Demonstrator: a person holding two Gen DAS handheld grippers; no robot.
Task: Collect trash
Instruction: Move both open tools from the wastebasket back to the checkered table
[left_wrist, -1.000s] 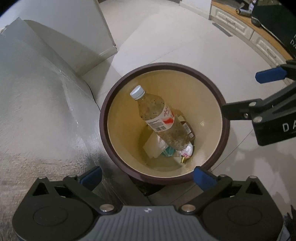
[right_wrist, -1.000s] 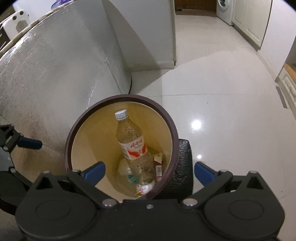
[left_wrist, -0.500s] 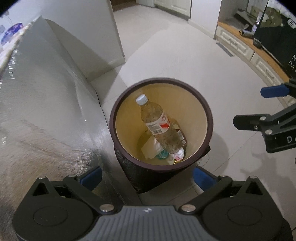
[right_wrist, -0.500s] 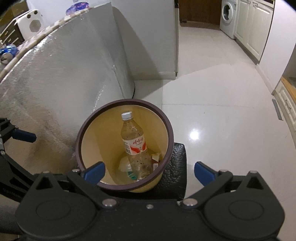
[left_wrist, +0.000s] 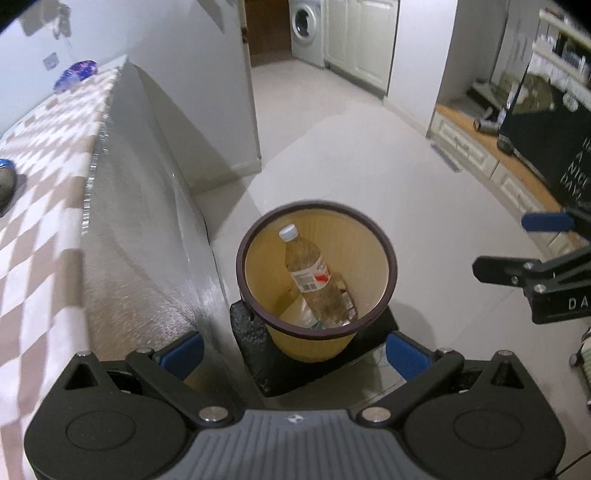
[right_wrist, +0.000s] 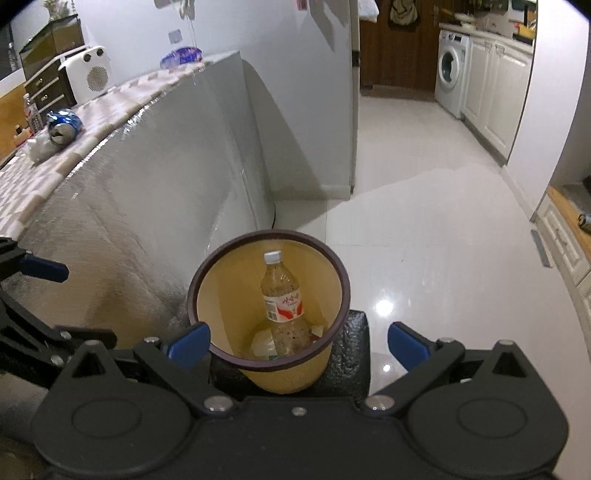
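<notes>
Bottle lies binned in the trash can, so left gripper and right gripper hover with jaws wide, empty.

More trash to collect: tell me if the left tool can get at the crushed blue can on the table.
Probably yes. The left tool is open and empty, and the can lies exposed on the table, though well off from it.

tan bin (dark brown rim), beige-and-white checked cloth, blue-tipped tongs.
</notes>
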